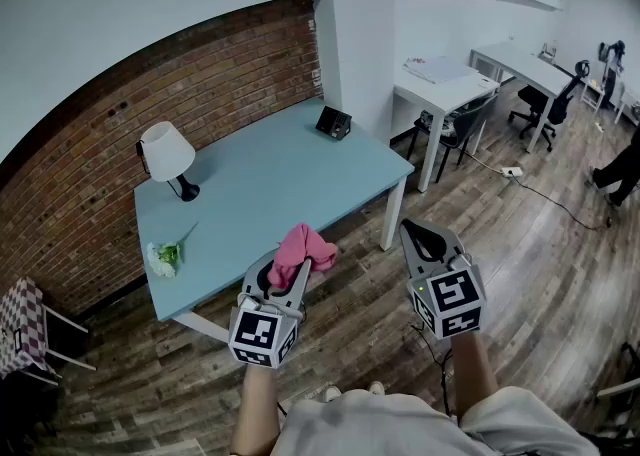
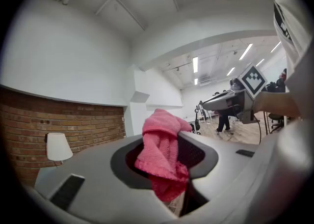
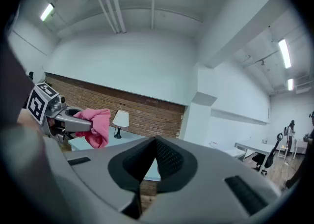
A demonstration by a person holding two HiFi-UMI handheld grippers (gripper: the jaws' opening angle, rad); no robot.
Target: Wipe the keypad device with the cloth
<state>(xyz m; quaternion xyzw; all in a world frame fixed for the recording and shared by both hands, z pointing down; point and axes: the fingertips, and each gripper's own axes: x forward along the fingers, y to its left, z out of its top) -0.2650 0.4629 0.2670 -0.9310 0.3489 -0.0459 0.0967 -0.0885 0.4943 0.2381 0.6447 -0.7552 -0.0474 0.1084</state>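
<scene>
Head view: L gripper (image 1: 291, 271) at lower centre of frame, jaws clamped on a crumpled pink terry cloth (image 1: 303, 247). The cloth bunches up above the jaw tips and overlaps the near edge of the light-blue rectangular table (image 1: 270, 184) in the picture.

L gripper view confirms: cloth (image 2: 164, 152) pinched between the pads, a fold standing up over them and a tail hanging below.

R gripper (image 1: 412, 231) sits just right of the L one, over the wood plank floor (image 1: 520, 244), clear of the table. R gripper view: jaws (image 3: 150, 155) brought together, tips meeting, nothing between them. L gripper w/ cloth (image 3: 95, 125) shows at mid-left of that view.

Small black wedge-shaped device (image 1: 333, 123) stands at the table's far corner, upper centre of frame, well apart from both grippers. Prob. the keypad device; too small to make out keys.

Also on the table: white-shade lamp on a dark base (image 1: 167, 151) at the left end, white flower w/ green leaves (image 1: 165, 256) lying near the front-left corner. Red brick wall (image 1: 150, 94) behind. White desks (image 1: 445, 79) and black office chairs (image 1: 545, 104) at upper right.
</scene>
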